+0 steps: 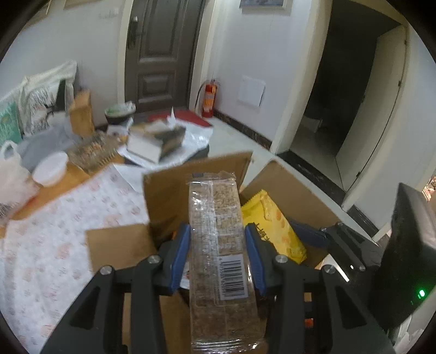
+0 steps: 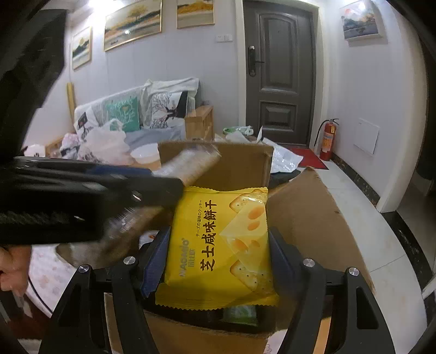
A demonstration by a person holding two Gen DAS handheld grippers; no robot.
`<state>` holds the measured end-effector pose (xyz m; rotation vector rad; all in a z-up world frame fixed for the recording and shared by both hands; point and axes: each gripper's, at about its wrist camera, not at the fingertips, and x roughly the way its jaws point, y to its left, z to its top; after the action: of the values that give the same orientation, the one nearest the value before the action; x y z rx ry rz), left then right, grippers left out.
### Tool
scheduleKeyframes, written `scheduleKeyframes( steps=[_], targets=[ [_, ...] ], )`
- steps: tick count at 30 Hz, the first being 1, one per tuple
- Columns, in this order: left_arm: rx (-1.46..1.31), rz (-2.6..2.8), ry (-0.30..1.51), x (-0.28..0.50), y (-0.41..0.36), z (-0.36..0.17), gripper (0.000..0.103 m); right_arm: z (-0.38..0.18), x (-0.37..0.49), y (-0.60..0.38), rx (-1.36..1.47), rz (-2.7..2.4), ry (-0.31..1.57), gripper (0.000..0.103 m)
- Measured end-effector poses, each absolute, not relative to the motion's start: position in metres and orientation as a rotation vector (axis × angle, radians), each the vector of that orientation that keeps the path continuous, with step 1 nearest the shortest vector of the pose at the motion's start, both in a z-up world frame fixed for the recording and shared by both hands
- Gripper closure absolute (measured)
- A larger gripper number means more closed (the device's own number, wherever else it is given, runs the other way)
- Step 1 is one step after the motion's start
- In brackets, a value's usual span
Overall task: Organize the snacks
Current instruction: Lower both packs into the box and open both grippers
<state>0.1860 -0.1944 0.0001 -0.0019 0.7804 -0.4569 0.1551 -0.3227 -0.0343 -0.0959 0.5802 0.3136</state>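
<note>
Pale walls (image 2: 190,68) enclose the room. A dark panelled door (image 2: 279,73) stands at 12 o'clock in the right wrist view, with a red mat (image 2: 308,160) on the pale tiled floor (image 2: 381,239) before it. A red fire extinguisher (image 2: 328,139) stands against the wall at 2 o'clock. Framed landscape paintings (image 2: 133,24) hang at 11 o'clock above a sofa (image 2: 152,136) piled with patterned cushions (image 2: 122,111) and bags. In the left wrist view, a dark open doorway (image 1: 348,89) fills 2 o'clock, and a dark skirting strip (image 1: 245,128) runs along the base of the wall.
</note>
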Motion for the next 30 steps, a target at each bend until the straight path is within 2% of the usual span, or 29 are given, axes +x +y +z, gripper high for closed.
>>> scheduleKeyframes(
  steps=[14, 19, 21, 25, 30],
  targets=[
    [-0.019, -0.433, 0.9, 0.204, -0.201, -0.036, 0.063, -0.049, 0.16, -0.321, -0.167, 0.318, 0.602, 0.036],
    [-0.037, -0.436, 0.877, 0.201, -0.193, -0.027, 0.058, -0.042, 0.149, -0.321, -0.161, 0.319, 0.586, 0.032],
    [-0.037, -0.437, 0.863, 0.197, -0.19, -0.022, 0.052, -0.04, 0.146, -0.324, -0.156, 0.319, 0.582, 0.032],
    [-0.039, -0.43, 0.833, 0.188, -0.182, -0.011, 0.051, -0.034, 0.141, -0.325, -0.159, 0.306, 0.575, 0.031],
    [-0.035, -0.405, 0.751, 0.164, -0.165, 0.011, 0.036, -0.023, 0.13, -0.328, -0.142, 0.301, 0.555, 0.031]
  ],
)
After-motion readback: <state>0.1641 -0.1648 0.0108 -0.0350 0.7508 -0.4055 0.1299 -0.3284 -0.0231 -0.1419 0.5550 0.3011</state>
